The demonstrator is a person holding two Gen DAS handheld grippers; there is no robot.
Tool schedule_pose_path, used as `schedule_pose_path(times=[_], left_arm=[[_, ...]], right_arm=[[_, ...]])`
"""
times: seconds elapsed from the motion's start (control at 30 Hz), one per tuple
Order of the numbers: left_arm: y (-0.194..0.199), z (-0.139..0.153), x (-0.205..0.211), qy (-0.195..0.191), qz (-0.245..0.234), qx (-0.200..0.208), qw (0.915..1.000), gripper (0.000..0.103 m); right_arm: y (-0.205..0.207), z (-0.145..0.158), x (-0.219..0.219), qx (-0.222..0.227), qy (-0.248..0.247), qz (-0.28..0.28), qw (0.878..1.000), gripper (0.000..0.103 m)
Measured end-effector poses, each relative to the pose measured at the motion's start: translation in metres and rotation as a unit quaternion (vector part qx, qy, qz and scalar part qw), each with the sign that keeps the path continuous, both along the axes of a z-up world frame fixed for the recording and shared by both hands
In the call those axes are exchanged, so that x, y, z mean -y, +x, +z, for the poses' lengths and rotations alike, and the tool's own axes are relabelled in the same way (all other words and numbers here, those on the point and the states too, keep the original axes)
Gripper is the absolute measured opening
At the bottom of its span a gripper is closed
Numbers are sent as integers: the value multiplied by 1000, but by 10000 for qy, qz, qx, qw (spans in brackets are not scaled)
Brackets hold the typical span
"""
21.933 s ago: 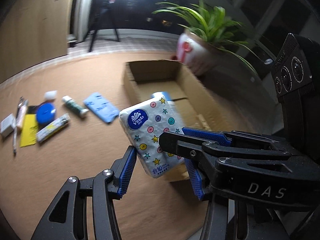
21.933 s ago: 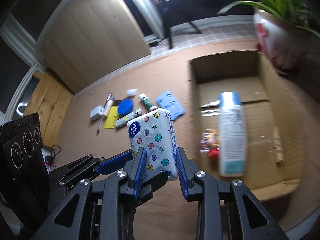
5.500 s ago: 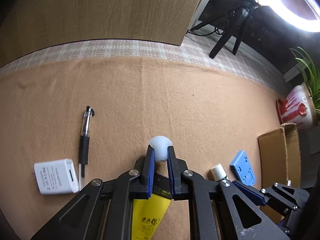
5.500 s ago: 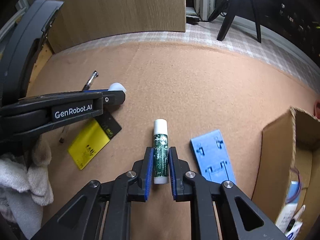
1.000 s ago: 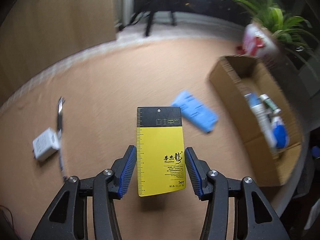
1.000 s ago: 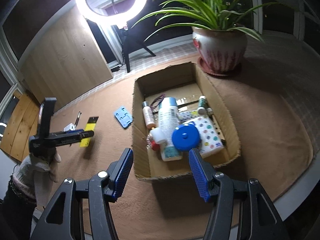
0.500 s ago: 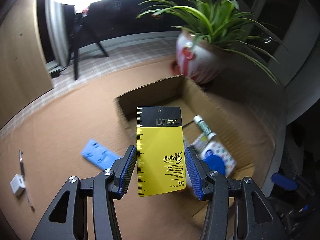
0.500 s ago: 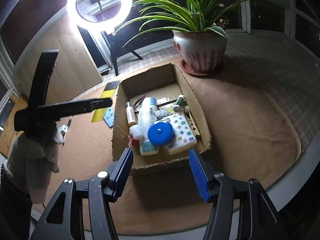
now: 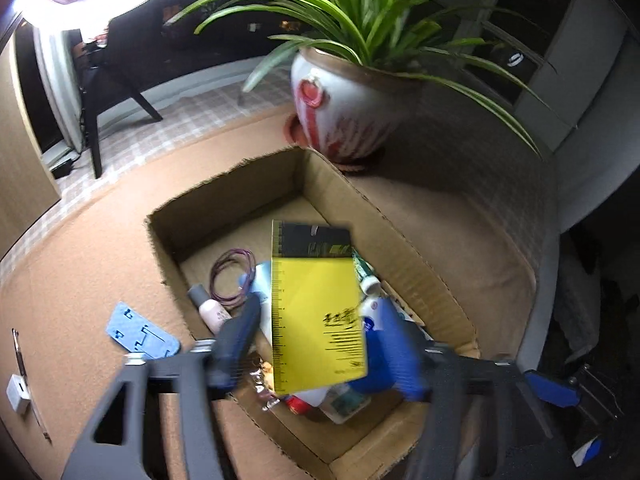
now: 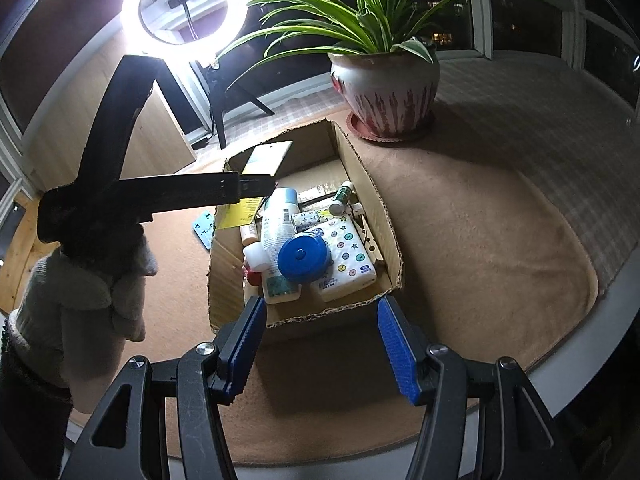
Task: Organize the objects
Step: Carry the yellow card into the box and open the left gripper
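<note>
The right gripper points down at the near edge of the cardboard box, its jaws half open and empty. The left gripper hangs over the box with its jaws opening; the one yellow card is between them, tilted, seemingly free of the pads. A gloved hand holds this gripper. Beyond stand one potted plant and one ring light.

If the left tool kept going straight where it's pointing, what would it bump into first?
Probably the yellow and black card between its opening fingers, then the things piled in the brown cardboard box below. Depth is hard to judge here.
</note>
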State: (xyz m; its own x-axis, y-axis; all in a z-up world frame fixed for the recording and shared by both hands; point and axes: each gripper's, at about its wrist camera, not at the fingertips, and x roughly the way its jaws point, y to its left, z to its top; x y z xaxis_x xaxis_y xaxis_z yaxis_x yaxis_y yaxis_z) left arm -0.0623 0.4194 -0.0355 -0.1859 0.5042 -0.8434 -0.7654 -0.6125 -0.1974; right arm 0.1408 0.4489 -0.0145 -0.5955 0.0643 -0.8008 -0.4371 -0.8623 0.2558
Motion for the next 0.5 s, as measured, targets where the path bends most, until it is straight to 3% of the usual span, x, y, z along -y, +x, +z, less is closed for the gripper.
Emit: schedule_pose_path(times=[0.23, 0.5], left_arm=[[-1, 4, 12, -37, 62, -125, 9999, 85], [-18, 6, 63, -92, 424, -186, 9989, 85]], right_arm=[[-6, 0, 9, 4, -32, 159, 9999, 54], [-23, -1, 25, 12, -92, 372, 9993, 56]])
